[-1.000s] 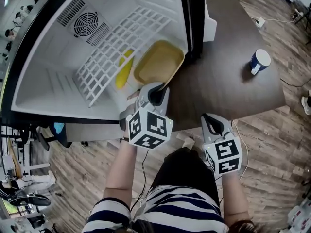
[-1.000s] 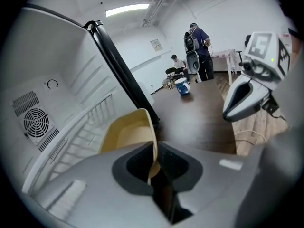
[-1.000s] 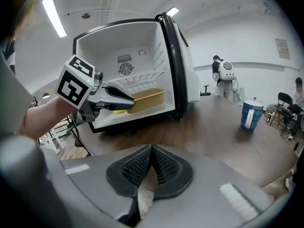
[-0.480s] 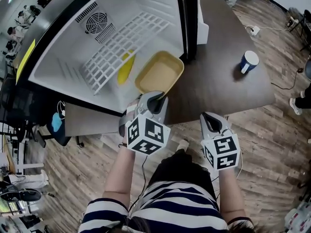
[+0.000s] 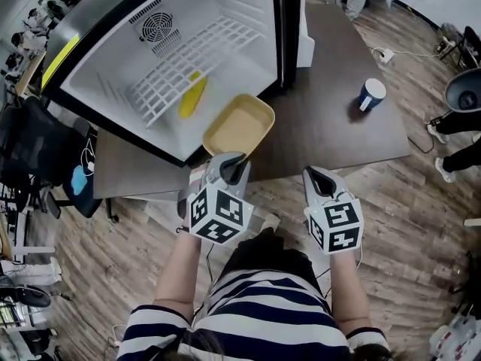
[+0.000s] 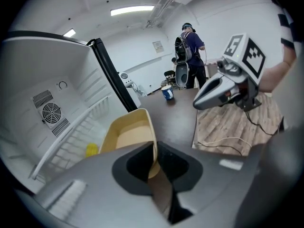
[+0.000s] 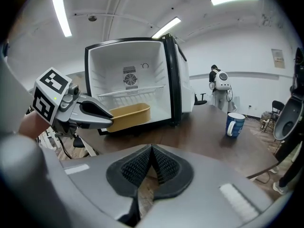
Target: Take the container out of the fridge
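Observation:
A shallow yellow container (image 5: pixel 237 124) lies across the front lip of the open fridge (image 5: pixel 113 89), most of it over the dark table (image 5: pixel 323 126). My left gripper (image 5: pixel 237 165) is shut on the container's near rim; in the left gripper view the rim (image 6: pixel 153 146) is pinched between the jaws of the left gripper (image 6: pixel 153 156). My right gripper (image 5: pixel 320 179) hangs near the table's front edge, shut and holding nothing. In the right gripper view the right gripper (image 7: pixel 152 164) shows its pads pressed together, with the container (image 7: pixel 128 116) ahead at the left.
A wire shelf (image 5: pixel 188 60) and a long yellow item (image 5: pixel 192 96) stay inside the fridge. The fridge door's edge (image 5: pixel 288 21) stands at the right of the opening. A blue mug (image 5: pixel 370 93) stands on the table's far right. Wood floor surrounds the table.
The left gripper has drawn back toward the person with the container, which has slid from inside the fridge onto its front lip and the table. The right gripper stayed shut.

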